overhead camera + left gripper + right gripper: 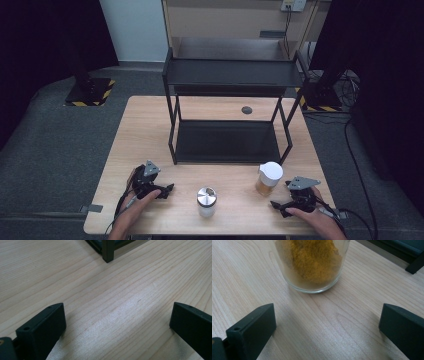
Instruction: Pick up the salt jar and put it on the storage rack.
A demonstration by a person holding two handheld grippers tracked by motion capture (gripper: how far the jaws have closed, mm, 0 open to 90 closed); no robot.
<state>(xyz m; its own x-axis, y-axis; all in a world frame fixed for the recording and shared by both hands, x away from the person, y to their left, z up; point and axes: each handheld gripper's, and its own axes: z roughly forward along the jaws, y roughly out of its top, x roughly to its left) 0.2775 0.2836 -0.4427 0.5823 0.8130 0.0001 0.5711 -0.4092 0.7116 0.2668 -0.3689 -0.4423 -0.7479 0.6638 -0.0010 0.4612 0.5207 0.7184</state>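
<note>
- Glass jar: clear, straight-walled tumbler shape with a thick rounded base, closed by a white lid. Holds a yellow-orange powder, heaped against the wall and filling most of the visible glass in the right gripper view. Stands upright on the surface, near its front right, just in front of the rack's right front leg.
- Shaker: small upright cylinder, pale body under a shiny metal cap. Contents cannot be told. Stands at the front middle of the surface, between the two grippers and well apart from the jar.
- Rack: black metal frame with two shelves, one low and one raised, at the middle and back of the surface. Both shelves bare. One leg shows at the top of the left gripper view.
- Right gripper: held in the person's right hand at the front right, resting low on the surface. Fingers spread wide with nothing between them; the jar stands just beyond them, untouched, slightly left of centre in the gripper's own view.
- Left gripper: held in the person's left hand at the front left, low over the surface. Fingers spread wide over bare wood, gripping nothing; they point toward the shaker.
- Surface: light wood with straight grain, a small dark round fitting set in behind the rack's lower shelf.
</note>
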